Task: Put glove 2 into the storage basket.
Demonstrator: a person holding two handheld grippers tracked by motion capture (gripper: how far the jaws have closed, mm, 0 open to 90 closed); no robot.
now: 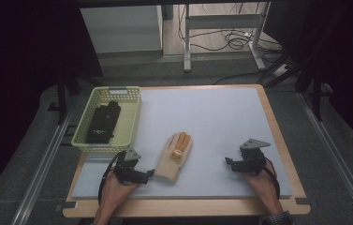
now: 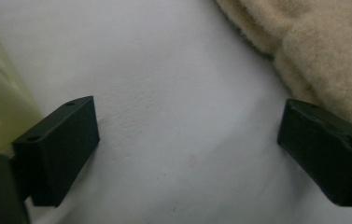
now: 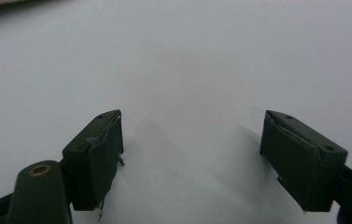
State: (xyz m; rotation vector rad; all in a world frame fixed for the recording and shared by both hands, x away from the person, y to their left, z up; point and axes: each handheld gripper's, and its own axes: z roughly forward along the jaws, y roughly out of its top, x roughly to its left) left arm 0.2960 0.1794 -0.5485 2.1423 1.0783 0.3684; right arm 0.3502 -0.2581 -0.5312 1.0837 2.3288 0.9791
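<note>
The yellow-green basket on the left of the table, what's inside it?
A black glove lies inside the basket, running along its length. The glove covers part of the basket floor, so anything beneath it cannot be seen.

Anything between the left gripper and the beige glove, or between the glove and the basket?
Nothing visible. The left gripper sits open right beside the beige glove, cuff next to one jaw, only bare grey mat between. The mat from glove to the green basket is bare too. A black glove already lies inside the basket.
</note>
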